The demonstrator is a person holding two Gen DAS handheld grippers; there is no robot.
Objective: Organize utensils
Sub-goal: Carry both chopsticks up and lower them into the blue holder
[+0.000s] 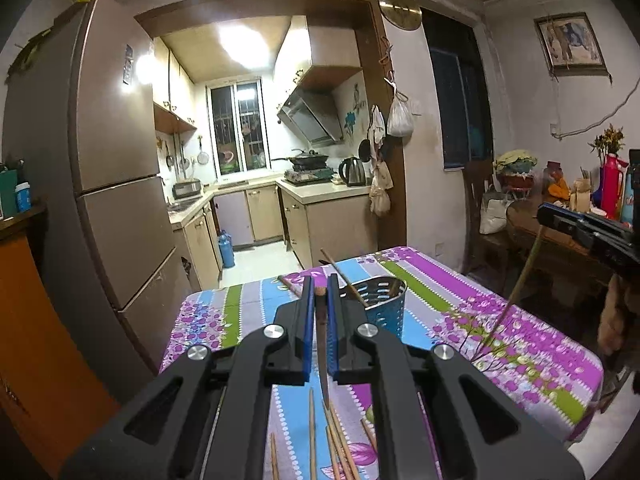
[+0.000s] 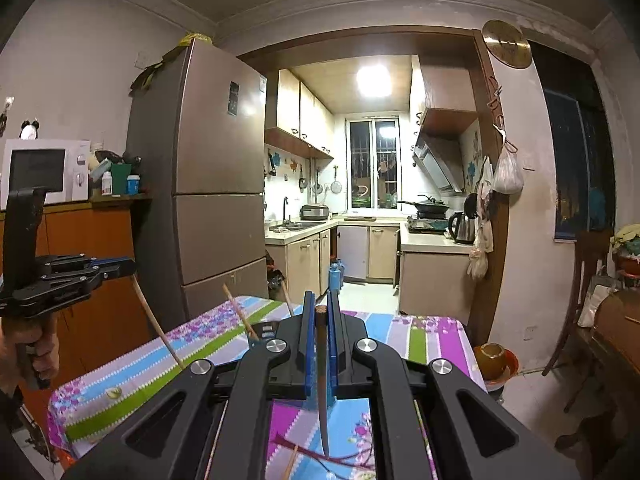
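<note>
My left gripper [image 1: 321, 286] is shut on a brown chopstick [image 1: 323, 360] that hangs tip-down over the table. Beyond it stands a perforated blue-grey utensil holder [image 1: 385, 300] with one chopstick [image 1: 343, 276] leaning in it. Several loose chopsticks [image 1: 334, 440] lie on the striped floral tablecloth [image 1: 440, 288] below. My right gripper [image 2: 320, 300] is shut on another chopstick [image 2: 322, 380], also pointing down. The right gripper [image 1: 544, 214] shows at the right edge of the left wrist view, and the left gripper [image 2: 128, 266] at the left of the right wrist view. The holder [image 2: 262, 330] is mostly hidden there.
A tall brown fridge [image 1: 112, 160] stands left of the table, beside an orange cabinet [image 2: 88, 248] bearing a microwave [image 2: 44, 170]. The kitchen doorway lies behind. A dark wooden table [image 1: 560, 240] with a red thermos is at the right, and a bowl [image 2: 494, 362] sits on the floor.
</note>
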